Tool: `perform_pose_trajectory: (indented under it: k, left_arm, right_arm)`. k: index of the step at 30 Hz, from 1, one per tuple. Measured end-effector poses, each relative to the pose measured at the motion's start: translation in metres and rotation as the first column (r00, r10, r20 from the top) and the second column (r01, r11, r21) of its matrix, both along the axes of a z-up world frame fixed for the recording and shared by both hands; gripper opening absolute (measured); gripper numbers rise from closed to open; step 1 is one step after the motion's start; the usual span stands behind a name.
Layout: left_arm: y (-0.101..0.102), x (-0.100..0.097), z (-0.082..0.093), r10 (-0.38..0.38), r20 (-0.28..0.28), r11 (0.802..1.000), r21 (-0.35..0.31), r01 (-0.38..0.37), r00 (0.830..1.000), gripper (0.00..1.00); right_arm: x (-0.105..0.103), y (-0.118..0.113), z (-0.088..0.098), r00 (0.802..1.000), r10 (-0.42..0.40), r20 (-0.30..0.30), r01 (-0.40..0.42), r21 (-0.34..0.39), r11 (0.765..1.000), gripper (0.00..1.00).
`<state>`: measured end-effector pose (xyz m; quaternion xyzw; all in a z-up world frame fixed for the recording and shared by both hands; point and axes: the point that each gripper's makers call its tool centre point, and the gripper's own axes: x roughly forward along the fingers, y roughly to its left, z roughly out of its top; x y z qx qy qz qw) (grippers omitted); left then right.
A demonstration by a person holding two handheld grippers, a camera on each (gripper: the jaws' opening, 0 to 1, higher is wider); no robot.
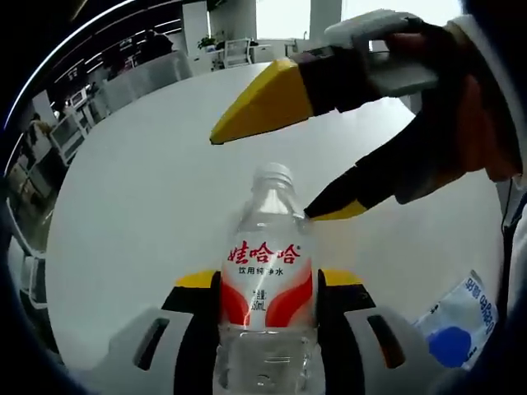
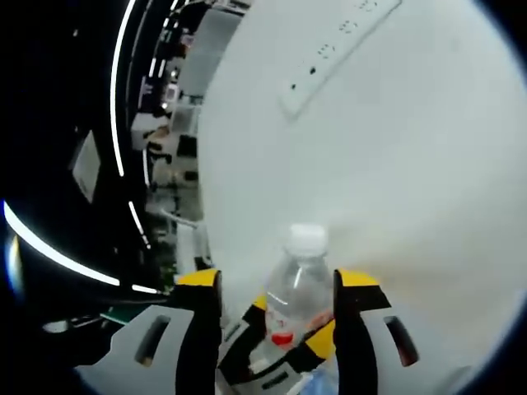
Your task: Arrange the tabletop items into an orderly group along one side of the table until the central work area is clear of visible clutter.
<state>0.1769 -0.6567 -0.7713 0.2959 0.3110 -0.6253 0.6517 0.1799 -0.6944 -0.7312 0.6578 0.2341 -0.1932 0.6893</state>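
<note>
White bench (image 1: 148,206) lies mostly bare. Our left gripper (image 1: 268,284) clamps the bottle (image 1: 268,271) mid-bench; our right gripper (image 2: 276,284) straddles its neck, jaws wide. A packet (image 1: 461,321) waits near an edge, ungrouped.

A white table (image 1: 148,189) carries a blue-and-white packet (image 1: 459,319) and a white power strip (image 2: 333,51).

water bottle (image 1: 265,288) label "娃哈哈" (red), "饮用纯净水"
</note>
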Motion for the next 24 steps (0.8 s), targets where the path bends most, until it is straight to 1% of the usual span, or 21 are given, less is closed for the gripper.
perform_pose_trajectory:
  k: [3,5,8,9,11,15,16,17,18,19,20,21,22,24]
  left_arm:
    - [-0.001,0.0,0.0,-0.001,0.001,1.0,-0.008,0.001,1.0,0.46]
    - [-0.001,0.0,0.0,-0.002,0.001,1.0,-0.011,0.002,1.0,0.46]
    - [-0.002,0.001,0.0,-0.002,0.003,1.0,-0.018,0.003,1.0,0.46]
    - [-0.002,0.001,0.0,-0.002,0.003,1.0,-0.019,0.002,1.0,0.46]
    - [-0.003,0.001,-0.001,-0.002,0.003,1.0,-0.02,0.002,1.0,0.46]
    - [-0.003,0.001,-0.001,-0.002,0.004,1.0,-0.023,0.002,1.0,0.47]
    - [-0.004,0.001,-0.001,0.001,0.005,1.0,-0.026,-0.001,1.0,0.47]
    - [-0.005,0.002,-0.001,0.002,0.005,1.0,-0.027,-0.002,1.0,0.47]
    - [-0.005,0.002,-0.002,0.007,0.005,1.0,-0.028,-0.006,1.0,0.47]
    - [-0.006,0.003,-0.002,0.011,0.005,1.0,-0.029,-0.011,1.0,0.47]
    - [-0.006,0.003,-0.002,0.011,0.008,0.999,-0.032,-0.011,1.0,0.47]
    - [-0.006,0.003,-0.002,0.012,0.007,0.999,-0.035,-0.012,1.0,0.47]
    - [-0.007,0.003,-0.002,0.014,0.007,0.999,-0.037,-0.014,1.0,0.47]
    - [-0.007,0.003,-0.002,0.018,0.009,0.999,-0.038,-0.018,1.0,0.47]
  right_arm:
    - [-0.003,0.002,-0.004,1.0,-0.001,-0.018,0.001,-0.003,1.0,0.51]
    - [-0.005,-0.001,-0.008,0.999,-0.04,-0.035,0.041,0.005,0.999,0.5]
    - [-0.004,-0.008,-0.011,0.996,-0.077,-0.037,0.077,-0.002,0.997,0.48]
    - [-0.003,-0.009,-0.013,0.996,-0.076,-0.046,0.076,-0.007,0.997,0.47]
    - [-0.001,-0.01,-0.015,0.996,-0.073,-0.056,0.072,-0.012,0.997,0.43]
    - [0.007,-0.015,-0.015,0.993,-0.114,-0.03,0.115,0.013,0.993,0.39]
    - [0.008,-0.017,-0.017,0.992,-0.121,-0.028,0.122,0.016,0.992,0.37]
    - [0.007,-0.018,-0.021,0.993,-0.114,-0.041,0.115,0.018,0.993,0.32]
    - [0.003,-0.019,-0.027,0.995,-0.081,-0.065,0.08,-0.014,0.997,0.28]
    - [0.002,-0.018,-0.028,0.995,-0.07,-0.067,0.069,-0.023,0.997,0.25]
    - [0.004,-0.019,-0.03,0.997,-0.054,-0.056,0.052,-0.041,0.998,0.21]
    - [0.004,-0.019,-0.031,0.997,-0.05,-0.056,0.048,-0.045,0.998,0.21]
    - [0.005,-0.02,-0.031,0.997,-0.069,-0.04,0.068,-0.037,0.997,0.21]
    - [0.007,-0.022,-0.032,0.996,-0.081,-0.038,0.08,-0.042,0.996,0.21]
